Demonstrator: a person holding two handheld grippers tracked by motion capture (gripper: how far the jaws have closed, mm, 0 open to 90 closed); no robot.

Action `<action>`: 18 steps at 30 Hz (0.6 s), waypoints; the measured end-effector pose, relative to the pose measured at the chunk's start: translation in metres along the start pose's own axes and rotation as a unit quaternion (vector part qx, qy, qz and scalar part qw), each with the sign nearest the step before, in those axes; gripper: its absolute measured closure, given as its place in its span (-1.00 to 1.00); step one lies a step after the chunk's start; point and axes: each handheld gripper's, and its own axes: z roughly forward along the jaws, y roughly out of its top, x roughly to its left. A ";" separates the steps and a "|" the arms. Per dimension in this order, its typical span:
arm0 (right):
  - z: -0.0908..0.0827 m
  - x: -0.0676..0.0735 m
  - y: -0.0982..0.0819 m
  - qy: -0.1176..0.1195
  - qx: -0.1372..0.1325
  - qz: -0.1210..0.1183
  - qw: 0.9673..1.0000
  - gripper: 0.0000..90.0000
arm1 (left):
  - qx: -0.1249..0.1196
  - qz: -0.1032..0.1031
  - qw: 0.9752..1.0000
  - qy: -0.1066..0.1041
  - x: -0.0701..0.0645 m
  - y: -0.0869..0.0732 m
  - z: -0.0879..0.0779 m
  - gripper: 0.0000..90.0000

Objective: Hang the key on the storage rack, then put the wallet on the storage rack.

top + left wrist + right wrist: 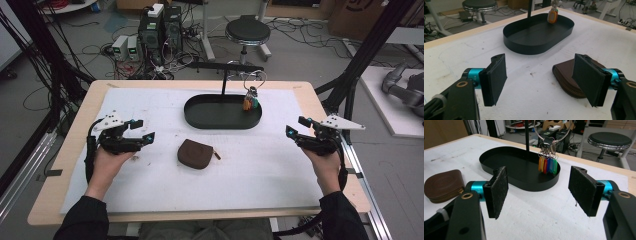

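Observation:
A brown zip pouch (196,153) (564,72) (442,185) lies flat on the white mat near the table's middle. Behind it stands a black oval tray (215,112) (536,32) (511,161) with a thin black stand (225,75). A bunch of coloured key tags (250,101) (552,16) (547,165) hangs on a metal ring over the tray's right end. My left gripper (146,129) (541,80) is open to the left of the pouch, nothing between its pads. My right gripper (295,125) (541,192) is open at the mat's right side, aimed at the tray, and holds nothing.
The white mat (260,170) covers most of a wooden table (75,130). Beyond the far edge are a round stool (247,31), computer boxes (160,30) and loose cables on the floor. Black frame posts (365,55) stand at both sides.

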 end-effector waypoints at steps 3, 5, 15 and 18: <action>0.001 -0.001 0.001 0.000 -0.001 0.000 1.000 -0.27 | 0.000 0.002 1.000 -0.003 -0.001 0.000 0.000 -0.38; 0.003 -0.002 0.001 0.000 -0.001 0.000 1.000 -0.27 | 0.000 0.003 1.000 -0.006 -0.002 -0.001 0.000 -0.38; 0.010 0.001 0.003 0.005 0.005 -0.010 1.000 -0.28 | 0.011 0.001 1.000 -0.014 -0.007 -0.004 0.002 -0.37; 0.011 0.001 0.003 0.004 0.004 -0.011 1.000 -0.28 | 0.021 -0.004 0.999 -0.027 -0.011 -0.005 0.007 -0.33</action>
